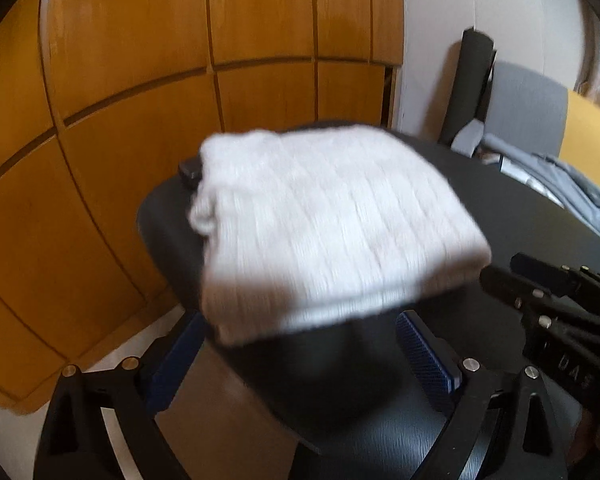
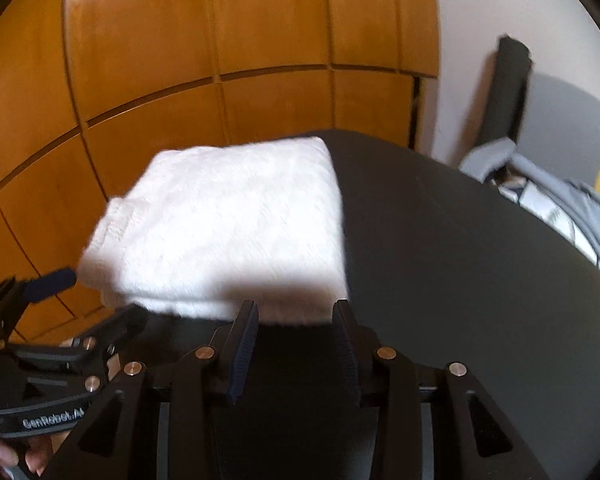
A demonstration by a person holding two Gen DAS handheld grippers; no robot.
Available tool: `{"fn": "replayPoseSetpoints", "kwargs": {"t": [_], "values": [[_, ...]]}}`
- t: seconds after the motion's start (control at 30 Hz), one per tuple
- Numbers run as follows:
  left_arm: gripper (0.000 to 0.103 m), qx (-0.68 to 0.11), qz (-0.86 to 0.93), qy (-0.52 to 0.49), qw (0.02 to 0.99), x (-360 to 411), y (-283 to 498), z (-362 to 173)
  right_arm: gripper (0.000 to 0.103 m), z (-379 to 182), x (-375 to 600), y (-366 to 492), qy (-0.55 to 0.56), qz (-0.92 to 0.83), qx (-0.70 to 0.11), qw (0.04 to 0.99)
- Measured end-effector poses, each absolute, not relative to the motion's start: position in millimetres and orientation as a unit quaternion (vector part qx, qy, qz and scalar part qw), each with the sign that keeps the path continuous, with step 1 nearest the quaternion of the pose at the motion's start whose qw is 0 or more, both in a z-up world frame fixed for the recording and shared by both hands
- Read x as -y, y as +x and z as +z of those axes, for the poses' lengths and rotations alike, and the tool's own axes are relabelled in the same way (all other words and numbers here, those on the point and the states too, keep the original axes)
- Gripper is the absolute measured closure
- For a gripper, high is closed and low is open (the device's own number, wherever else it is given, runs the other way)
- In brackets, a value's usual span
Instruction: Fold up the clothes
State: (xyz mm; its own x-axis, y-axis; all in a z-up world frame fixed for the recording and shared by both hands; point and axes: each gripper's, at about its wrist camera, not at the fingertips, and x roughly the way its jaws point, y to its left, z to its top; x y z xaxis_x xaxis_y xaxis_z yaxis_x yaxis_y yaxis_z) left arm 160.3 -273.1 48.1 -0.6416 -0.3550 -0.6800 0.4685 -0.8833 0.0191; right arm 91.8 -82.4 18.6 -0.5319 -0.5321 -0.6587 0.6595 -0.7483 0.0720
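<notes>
A white ribbed knit garment (image 1: 320, 224) lies folded into a thick rectangle on the black table (image 1: 540, 220), near its left corner. It also shows in the right wrist view (image 2: 228, 232). My left gripper (image 1: 300, 344) is open and empty, its fingers spread wide just short of the fold's near edge. My right gripper (image 2: 296, 332) is open and empty too, right in front of the fold's near edge. The right gripper shows at the right of the left wrist view (image 1: 548, 280). The left gripper shows at the left of the right wrist view (image 2: 60, 300).
Wooden cabinet doors (image 1: 180, 80) stand behind the table. A small dark object (image 1: 190, 170) pokes out from under the fold's far left corner. A grey chair (image 1: 528, 108) and grey bedding (image 2: 572, 208) sit at the right, beyond the table edge.
</notes>
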Motion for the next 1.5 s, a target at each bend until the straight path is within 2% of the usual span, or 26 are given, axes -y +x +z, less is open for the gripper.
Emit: {"fn": "replayPoseSetpoints", "kwargs": {"t": [0.57, 1.27, 1.5], "values": [[0.0, -0.091, -0.875, 0.395, 0.265, 257.7, 182.2, 27.0, 0.064, 5.6, 85.2, 130.7, 0.28, -0.874, -0.15, 0.369], [0.0, -0.124, -0.878, 0.391, 0.247, 264.8, 188.9, 30.0, 0.064, 2.7, 80.0, 119.9, 0.295, -0.874, -0.116, 0.368], [0.0, -0.157, -0.871, 0.395, 0.246, 273.0, 193.0, 24.0, 0.064, 2.4, 76.4, 117.8, 0.297, -0.875, -0.106, 0.367]]}}
